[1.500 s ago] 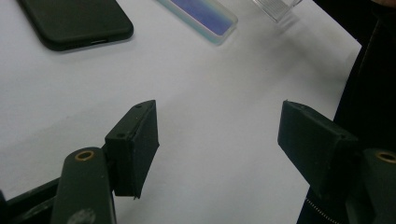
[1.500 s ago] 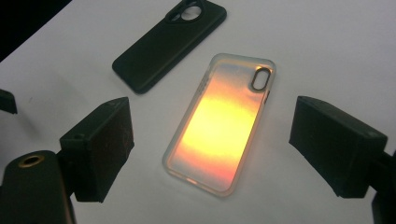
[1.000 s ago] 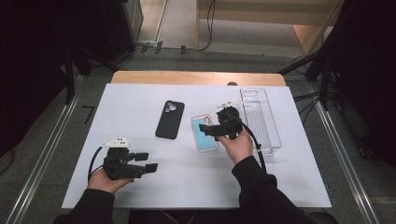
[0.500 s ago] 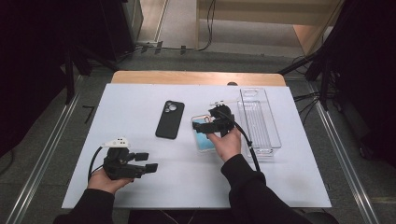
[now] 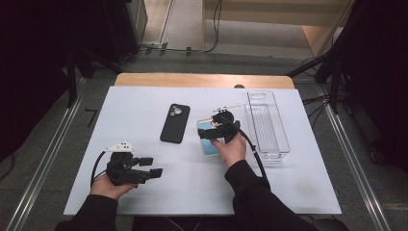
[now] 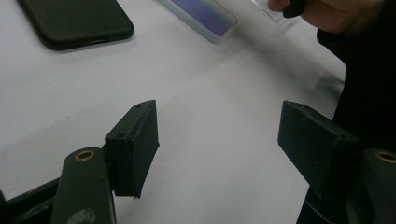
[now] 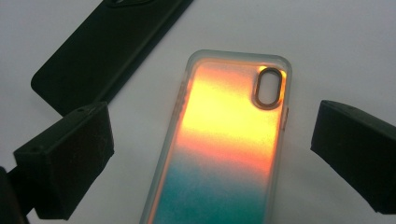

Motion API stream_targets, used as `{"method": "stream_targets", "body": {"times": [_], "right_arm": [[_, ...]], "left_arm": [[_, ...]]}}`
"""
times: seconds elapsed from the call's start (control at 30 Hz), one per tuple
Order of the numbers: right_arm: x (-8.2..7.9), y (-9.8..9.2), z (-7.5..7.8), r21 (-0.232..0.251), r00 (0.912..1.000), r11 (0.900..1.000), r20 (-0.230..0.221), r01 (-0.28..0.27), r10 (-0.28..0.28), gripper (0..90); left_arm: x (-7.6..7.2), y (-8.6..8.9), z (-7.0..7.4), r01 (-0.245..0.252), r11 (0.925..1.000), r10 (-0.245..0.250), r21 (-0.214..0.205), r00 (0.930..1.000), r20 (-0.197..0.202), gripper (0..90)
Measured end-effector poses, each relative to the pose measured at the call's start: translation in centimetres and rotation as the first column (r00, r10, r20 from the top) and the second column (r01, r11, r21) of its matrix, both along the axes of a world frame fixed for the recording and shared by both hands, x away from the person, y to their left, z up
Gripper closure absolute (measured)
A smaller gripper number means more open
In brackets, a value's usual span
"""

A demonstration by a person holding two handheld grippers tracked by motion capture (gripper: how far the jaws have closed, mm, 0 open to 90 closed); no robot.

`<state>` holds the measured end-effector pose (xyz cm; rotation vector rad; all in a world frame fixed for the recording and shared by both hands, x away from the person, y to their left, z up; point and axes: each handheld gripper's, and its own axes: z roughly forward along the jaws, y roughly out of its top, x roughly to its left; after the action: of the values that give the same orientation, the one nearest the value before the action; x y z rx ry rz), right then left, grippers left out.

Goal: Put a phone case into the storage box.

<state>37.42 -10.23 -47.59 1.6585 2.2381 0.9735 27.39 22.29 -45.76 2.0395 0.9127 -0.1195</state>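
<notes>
We see the clear tray [image 5: 267,126] holding nothing. Right gripper [image 7: 212,149] fingers, just opened wide, straddle the gradient phone case [image 7: 224,144]. Left gripper [image 6: 219,140] fingers stand apart over the counter [image 5: 144,110].

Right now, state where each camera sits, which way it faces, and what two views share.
High view: above the person's side, facing forward and down on the white table; forearms and both hand-held grippers show.
Left gripper view: on the left hand-held gripper, facing across the table.
Right gripper view: on the right hand-held gripper, facing down.
All share the iridescent phone case.
</notes>
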Motion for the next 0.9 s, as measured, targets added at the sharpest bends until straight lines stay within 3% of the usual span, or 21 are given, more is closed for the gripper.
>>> {"method": "stream_targets", "body": {"times": [0.5, 0.8, 0.9], "right_arm": [[-0.3, 0.9, -1.7, -0.029, 0.9998, 0.9996, -0.016, 0.005, -0.005, 0.0], [-0.4, 1.4, -2.8, -0.096, 0.9989, 0.9954, -0.047, 0.0, -0.004, 0.0], [-0.5, 1.7, -2.9, -0.124, 0.9993, 0.9922, -0.039, -0.004, -0.001, 0.0]], "left_arm": [[0.0, 0.0, 0.0, 0.0, 1.0, 0.0, -0.001, 1.0, 0.0, 29.2], [0.0, 0.0, 0.0, 0.001, 1.0, -0.001, -0.001, 1.0, 0.0, 29.2], [0.0, 0.0, 0.0, 0.0, 1.0, 0.0, -0.001, 1.0, 0.0, 29.3]]}}
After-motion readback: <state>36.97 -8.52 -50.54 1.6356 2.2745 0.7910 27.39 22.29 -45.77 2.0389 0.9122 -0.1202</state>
